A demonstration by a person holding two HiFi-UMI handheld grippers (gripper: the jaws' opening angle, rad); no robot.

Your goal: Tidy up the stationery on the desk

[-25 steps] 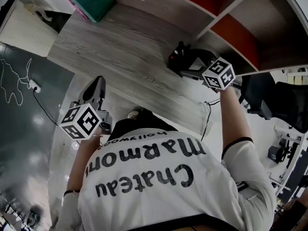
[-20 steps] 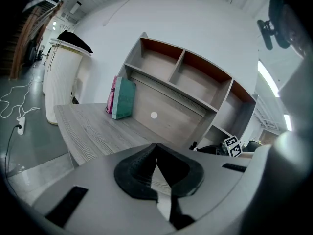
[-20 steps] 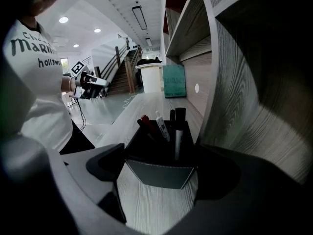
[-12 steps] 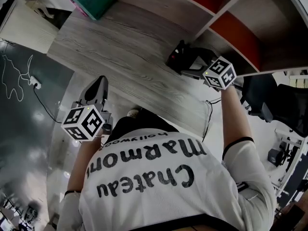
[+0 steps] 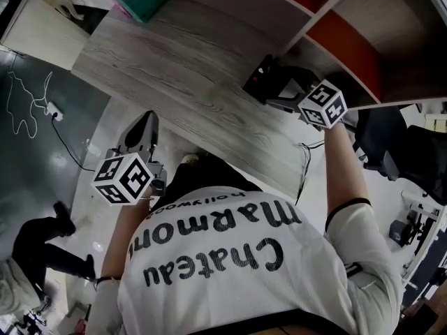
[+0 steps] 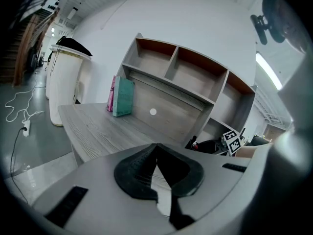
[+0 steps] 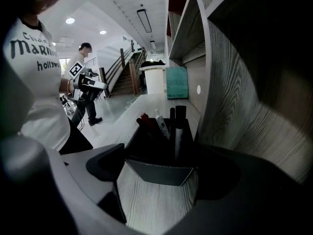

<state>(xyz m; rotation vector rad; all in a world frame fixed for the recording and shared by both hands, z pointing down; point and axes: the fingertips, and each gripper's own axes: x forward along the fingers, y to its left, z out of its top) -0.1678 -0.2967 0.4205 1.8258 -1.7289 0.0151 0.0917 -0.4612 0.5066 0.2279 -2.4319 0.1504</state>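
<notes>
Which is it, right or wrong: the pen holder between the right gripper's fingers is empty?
Wrong. The pen holder between the right gripper's fingers is not empty: the right gripper view shows several pens standing in it.

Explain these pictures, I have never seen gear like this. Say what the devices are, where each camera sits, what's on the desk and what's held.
No robot: a person holds a two-jaw gripper in each hand. One camera on the head looks down; one rides on each gripper. The left gripper hangs short of the desk, jaws together, empty. The right gripper has its jaws spread either side of a black pen holder holding pens, beside the shelf unit; whether it squeezes is unclear. Teal and pink books stand at the desk's far end.
</notes>
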